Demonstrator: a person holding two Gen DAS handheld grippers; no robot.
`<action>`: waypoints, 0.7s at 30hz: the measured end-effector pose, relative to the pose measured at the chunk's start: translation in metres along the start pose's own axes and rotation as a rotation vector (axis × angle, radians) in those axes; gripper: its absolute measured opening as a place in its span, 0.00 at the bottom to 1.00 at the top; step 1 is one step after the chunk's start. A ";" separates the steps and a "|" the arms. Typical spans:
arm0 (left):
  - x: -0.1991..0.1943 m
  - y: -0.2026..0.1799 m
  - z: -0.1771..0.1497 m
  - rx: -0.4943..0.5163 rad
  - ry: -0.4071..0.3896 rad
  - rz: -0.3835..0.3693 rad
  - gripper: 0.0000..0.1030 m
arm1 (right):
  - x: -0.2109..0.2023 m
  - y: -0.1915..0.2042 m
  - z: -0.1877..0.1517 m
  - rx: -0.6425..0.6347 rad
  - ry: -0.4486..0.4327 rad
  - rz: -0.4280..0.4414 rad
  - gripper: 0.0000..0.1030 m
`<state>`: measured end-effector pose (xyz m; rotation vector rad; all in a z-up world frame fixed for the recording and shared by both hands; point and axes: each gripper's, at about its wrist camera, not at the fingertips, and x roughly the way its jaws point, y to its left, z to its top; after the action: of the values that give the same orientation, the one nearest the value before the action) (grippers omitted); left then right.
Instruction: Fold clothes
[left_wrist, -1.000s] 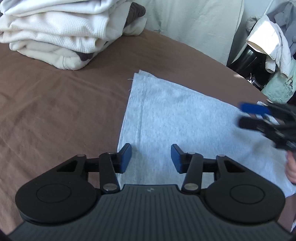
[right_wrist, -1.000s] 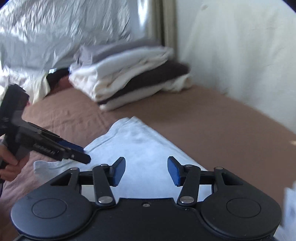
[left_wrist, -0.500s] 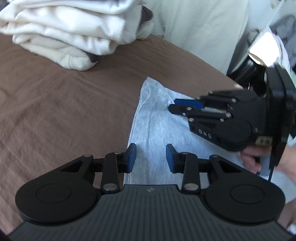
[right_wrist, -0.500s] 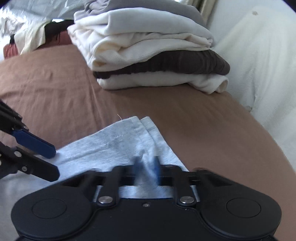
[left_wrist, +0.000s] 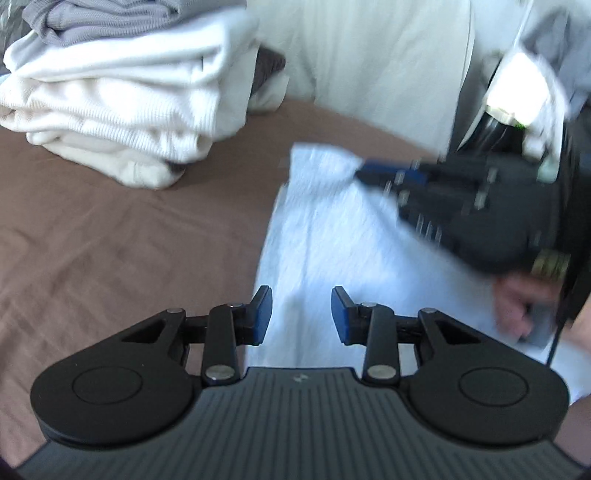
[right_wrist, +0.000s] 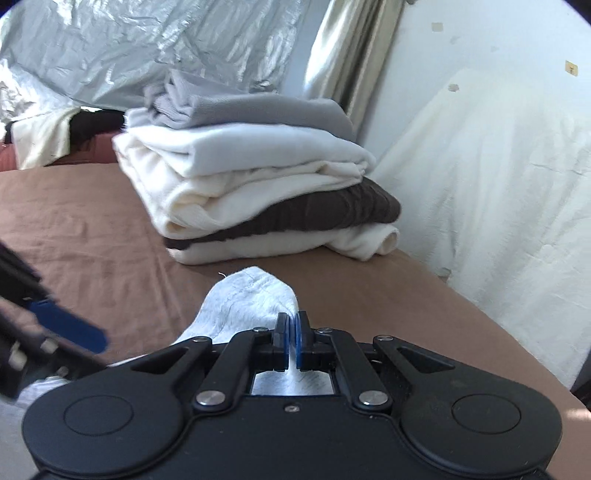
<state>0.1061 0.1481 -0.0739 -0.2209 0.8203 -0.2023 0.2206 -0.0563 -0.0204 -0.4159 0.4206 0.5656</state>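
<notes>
The light grey garment is lying flat on the brown bedsheet, its near end running out of frame under your left gripper, whose jaws are standing partly apart over the cloth, gripping nothing. Your right gripper is pinching the garment's far corner, jaws fully closed on it; only your right view is showing that clearly, the left being motion-blurred. The stack of folded clothes is sitting just beyond.
</notes>
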 end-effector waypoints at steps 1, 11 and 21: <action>0.005 0.003 -0.002 -0.013 0.037 0.017 0.34 | 0.004 -0.004 0.001 0.024 0.005 -0.008 0.04; -0.011 0.025 0.002 -0.105 0.003 0.080 0.34 | -0.007 -0.058 0.014 0.343 0.165 -0.107 0.32; 0.002 -0.007 -0.001 -0.027 0.067 -0.182 0.66 | -0.165 -0.083 -0.087 0.341 0.266 -0.080 0.45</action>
<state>0.1057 0.1407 -0.0741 -0.3155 0.8697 -0.3713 0.1198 -0.2316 0.0082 -0.1782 0.7394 0.3515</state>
